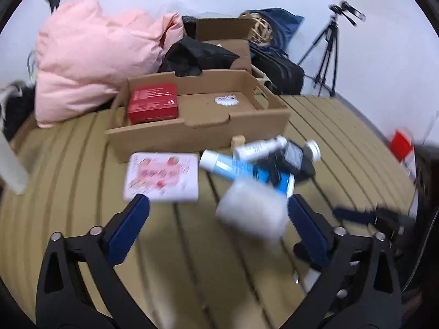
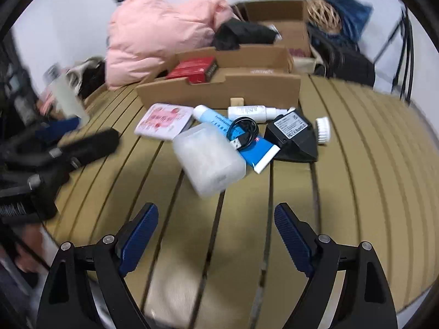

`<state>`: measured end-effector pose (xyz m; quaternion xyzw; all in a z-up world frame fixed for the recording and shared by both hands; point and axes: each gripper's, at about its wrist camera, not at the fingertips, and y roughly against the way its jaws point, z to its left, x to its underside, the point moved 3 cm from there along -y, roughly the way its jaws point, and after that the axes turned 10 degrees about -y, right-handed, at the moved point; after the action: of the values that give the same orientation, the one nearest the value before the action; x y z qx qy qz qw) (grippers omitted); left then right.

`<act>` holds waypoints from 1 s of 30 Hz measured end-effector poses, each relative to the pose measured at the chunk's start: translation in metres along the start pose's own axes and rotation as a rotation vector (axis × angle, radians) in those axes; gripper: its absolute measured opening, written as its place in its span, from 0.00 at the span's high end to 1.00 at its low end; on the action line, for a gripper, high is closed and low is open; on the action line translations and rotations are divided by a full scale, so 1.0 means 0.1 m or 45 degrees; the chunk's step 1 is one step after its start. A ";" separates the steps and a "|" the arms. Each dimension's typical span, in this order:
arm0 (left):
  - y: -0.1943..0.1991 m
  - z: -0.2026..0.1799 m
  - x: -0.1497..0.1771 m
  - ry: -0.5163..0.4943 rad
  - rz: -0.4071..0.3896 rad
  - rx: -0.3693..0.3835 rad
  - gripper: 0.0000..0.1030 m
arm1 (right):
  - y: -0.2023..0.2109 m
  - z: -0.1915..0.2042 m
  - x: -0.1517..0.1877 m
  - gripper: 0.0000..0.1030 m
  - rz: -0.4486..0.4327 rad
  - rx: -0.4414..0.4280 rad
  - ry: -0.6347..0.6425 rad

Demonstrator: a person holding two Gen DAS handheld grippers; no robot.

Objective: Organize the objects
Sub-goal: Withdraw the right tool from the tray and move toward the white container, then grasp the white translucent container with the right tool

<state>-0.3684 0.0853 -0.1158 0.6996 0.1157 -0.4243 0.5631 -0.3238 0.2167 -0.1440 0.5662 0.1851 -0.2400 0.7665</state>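
Note:
A shallow cardboard tray (image 1: 192,130) (image 2: 263,82) on the slatted tan surface holds a red box (image 1: 153,104) (image 2: 192,68). In front of it lie a pink-and-white flat box (image 1: 162,176) (image 2: 164,120), a blue tube (image 1: 241,168) (image 2: 252,150), a white bottle (image 1: 258,146) (image 2: 251,112), a black adapter (image 1: 295,159) (image 2: 292,134), a coiled black cable (image 2: 244,133), a white brush head (image 2: 322,130) and a frosted plastic box (image 1: 252,211) (image 2: 208,159). My left gripper (image 1: 219,213) is open, close to the frosted box. My right gripper (image 2: 216,219) is open and empty, short of the pile.
A pink pillow (image 1: 93,57) (image 2: 159,35), black bags (image 1: 197,54) and another cardboard box (image 1: 222,31) crowd behind the tray. A tripod (image 1: 326,49) stands at the back right. The left gripper (image 2: 55,150) shows at the left of the right wrist view.

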 end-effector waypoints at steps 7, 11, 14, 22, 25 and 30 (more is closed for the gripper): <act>-0.60 -0.04 0.17 0.121 0.188 0.194 0.43 | -0.40 -0.37 -0.13 0.45 0.053 -0.102 -0.370; -0.45 0.01 0.27 0.161 0.155 0.127 0.56 | -0.42 -0.28 -0.13 0.54 0.025 -0.091 -0.329; -0.27 -0.03 0.41 0.192 0.174 0.128 0.64 | -0.43 -0.24 -0.15 0.65 0.010 -0.133 -0.332; -0.20 0.04 0.50 0.296 0.173 0.102 0.66 | -0.44 -0.31 -0.14 0.65 0.023 -0.181 -0.386; -0.24 0.08 0.49 0.319 0.178 0.110 0.64 | -0.45 -0.26 -0.13 0.65 0.029 -0.195 -0.354; -0.29 0.18 0.47 0.409 0.161 0.118 0.62 | -0.48 -0.29 -0.13 0.65 0.063 -0.251 -0.417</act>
<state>-0.3671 0.0641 -0.1702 0.7895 0.1405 -0.2756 0.5301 -0.3625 0.2347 -0.1829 0.4461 0.0666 -0.2907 0.8438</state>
